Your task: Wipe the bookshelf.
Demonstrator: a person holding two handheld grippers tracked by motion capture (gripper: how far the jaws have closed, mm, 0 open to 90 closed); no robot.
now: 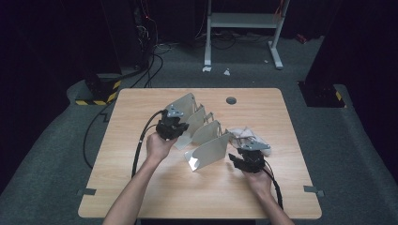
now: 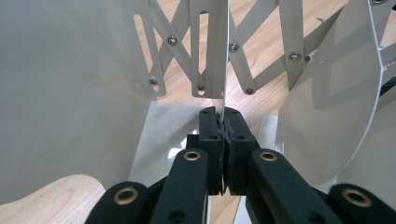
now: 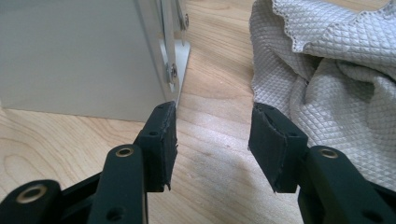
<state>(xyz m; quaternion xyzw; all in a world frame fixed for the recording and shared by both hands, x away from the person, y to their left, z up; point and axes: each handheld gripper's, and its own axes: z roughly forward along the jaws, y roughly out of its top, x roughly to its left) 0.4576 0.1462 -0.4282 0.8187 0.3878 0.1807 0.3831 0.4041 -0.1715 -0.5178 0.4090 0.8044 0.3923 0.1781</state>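
A beige metal folding rack (image 1: 202,136) with several upright divider plates and scissor links stands in the middle of the wooden table (image 1: 141,187). My left gripper (image 1: 171,125) is at the rack's left end. In the left gripper view my left gripper (image 2: 223,122) is shut on the thin edge of one rack plate (image 2: 217,60). My right gripper (image 1: 244,157) sits at the rack's right end, next to a crumpled grey cloth (image 1: 244,133). In the right gripper view my right gripper (image 3: 212,126) is open over bare wood, the rack plate (image 3: 79,60) at left and the quilted cloth (image 3: 336,70) at right.
A round grey cable port (image 1: 231,100) sits near the table's far edge. Black cables trail from both grippers off the table's near side. Beyond the table stand a white frame (image 1: 244,21) and dark equipment on the grey carpet.
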